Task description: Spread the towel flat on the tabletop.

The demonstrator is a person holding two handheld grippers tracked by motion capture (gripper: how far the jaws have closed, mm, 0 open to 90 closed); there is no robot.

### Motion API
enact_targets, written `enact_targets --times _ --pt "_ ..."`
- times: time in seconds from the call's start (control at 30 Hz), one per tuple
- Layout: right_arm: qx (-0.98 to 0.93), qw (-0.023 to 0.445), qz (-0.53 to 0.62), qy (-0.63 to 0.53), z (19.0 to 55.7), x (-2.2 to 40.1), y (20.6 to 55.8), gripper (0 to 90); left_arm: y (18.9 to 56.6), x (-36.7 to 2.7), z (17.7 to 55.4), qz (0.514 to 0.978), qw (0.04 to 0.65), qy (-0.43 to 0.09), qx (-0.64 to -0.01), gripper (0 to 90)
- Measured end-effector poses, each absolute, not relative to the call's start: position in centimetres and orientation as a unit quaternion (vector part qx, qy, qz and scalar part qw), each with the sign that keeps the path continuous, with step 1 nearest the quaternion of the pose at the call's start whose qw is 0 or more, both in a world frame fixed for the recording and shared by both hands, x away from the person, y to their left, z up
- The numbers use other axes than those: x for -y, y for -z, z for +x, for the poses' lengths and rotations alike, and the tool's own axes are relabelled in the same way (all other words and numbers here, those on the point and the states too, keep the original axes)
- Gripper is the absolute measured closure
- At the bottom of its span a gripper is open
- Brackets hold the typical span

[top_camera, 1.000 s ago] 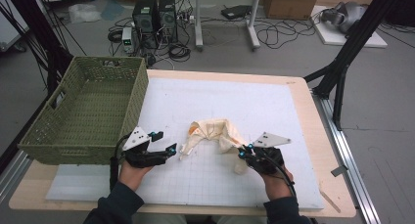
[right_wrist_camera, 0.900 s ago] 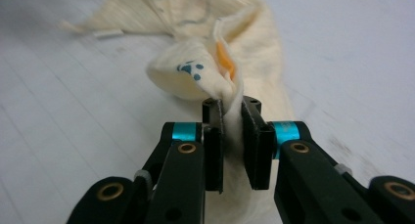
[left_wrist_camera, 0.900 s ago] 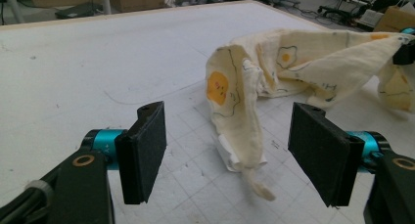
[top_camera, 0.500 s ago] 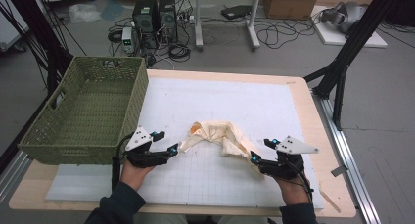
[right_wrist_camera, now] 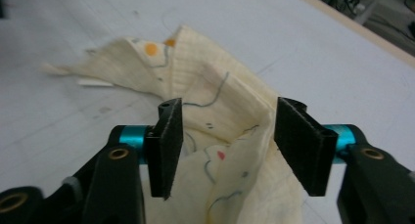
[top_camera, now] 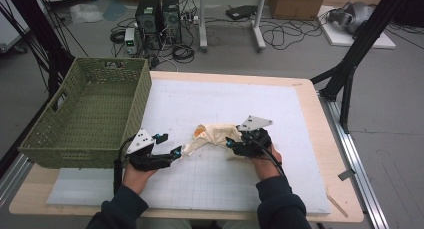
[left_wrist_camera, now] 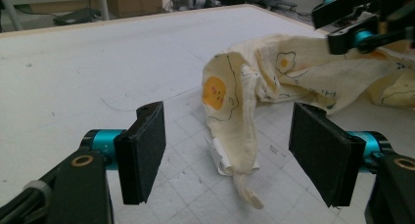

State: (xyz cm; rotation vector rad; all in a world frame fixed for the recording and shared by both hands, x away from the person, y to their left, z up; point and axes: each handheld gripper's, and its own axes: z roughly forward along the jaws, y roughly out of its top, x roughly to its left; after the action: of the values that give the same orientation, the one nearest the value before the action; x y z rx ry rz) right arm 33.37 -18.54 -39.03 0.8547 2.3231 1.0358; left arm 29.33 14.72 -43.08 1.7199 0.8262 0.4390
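A crumpled cream cloth (top_camera: 212,135) printed with fried eggs lies on the white mat (top_camera: 225,96) near the front. My left gripper (top_camera: 172,145) is open at the cloth's left end. In the left gripper view that end (left_wrist_camera: 235,116) hangs between the wide-apart pads (left_wrist_camera: 144,153), touching neither. My right gripper (top_camera: 231,141) sits over the cloth's right part. In the right gripper view its jaws have just been closing, and a raised fold of cloth (right_wrist_camera: 230,111) stands between the pads (right_wrist_camera: 166,145) without being pinched.
A green woven basket (top_camera: 142,96) stands on the table's left side, beside the mat. The wooden table edge (top_camera: 312,119) runs along the right. Computers and cables sit on the floor beyond the table's far edge.
My right gripper swung out to the right, drawing the cloth's right part with it, then came back left over the cloth. The left gripper has stayed put.
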Motion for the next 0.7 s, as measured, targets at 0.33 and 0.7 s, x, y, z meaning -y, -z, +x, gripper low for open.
enact_targets --times 0.33,0.7 --pt "-0.849 0.225 0.32 -0.354 35.3 19.2 39.7 85.4 43.1 -14.8 29.3 0.731 0.556 -0.185 -0.351 30.3" --pt "-0.795 0.258 0.423 -0.351 36.5 24.5 39.4 85.3 43.2 -14.6 29.3 0.735 0.551 -0.186 -0.35 30.3"
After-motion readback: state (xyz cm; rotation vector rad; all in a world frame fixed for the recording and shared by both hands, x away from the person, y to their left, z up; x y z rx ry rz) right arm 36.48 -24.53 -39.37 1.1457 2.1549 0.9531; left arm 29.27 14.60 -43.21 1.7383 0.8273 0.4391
